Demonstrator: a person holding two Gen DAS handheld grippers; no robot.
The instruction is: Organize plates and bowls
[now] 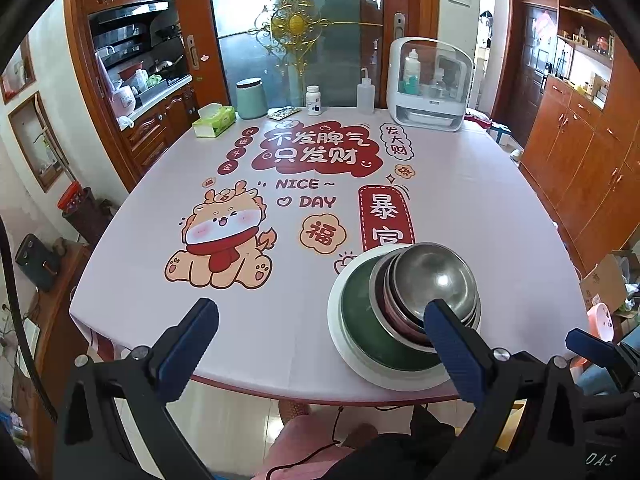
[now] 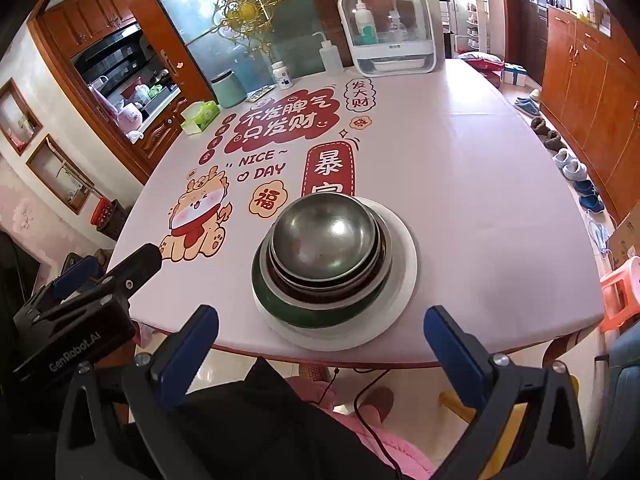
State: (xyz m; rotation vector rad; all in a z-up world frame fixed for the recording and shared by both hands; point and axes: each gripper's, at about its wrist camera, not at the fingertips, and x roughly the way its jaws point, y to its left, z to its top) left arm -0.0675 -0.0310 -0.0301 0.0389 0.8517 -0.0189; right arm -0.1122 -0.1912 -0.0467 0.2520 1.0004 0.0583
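Observation:
A stack of dishes sits near the table's front edge: a white plate (image 2: pixel 404 256) at the bottom, a dark green dish (image 2: pixel 280 300) on it, then nested steel bowls, the top steel bowl (image 2: pixel 324 236) empty. The stack also shows in the left wrist view, with the white plate (image 1: pixel 340 344) and the top bowl (image 1: pixel 432 276). My left gripper (image 1: pixel 320 336) is open and empty, held at the table's front edge left of the stack. My right gripper (image 2: pixel 320 336) is open and empty, held in front of the stack, off the table.
The table (image 2: pixel 480 200) has a pink printed cloth. At its far edge stand a white storage box (image 2: pixel 386 32), a squeeze bottle (image 2: pixel 330 54), a pill bottle (image 2: pixel 282 74), a green canister (image 2: pixel 228 90) and a tissue box (image 2: pixel 200 116). An orange stool (image 2: pixel 620 292) stands at the right.

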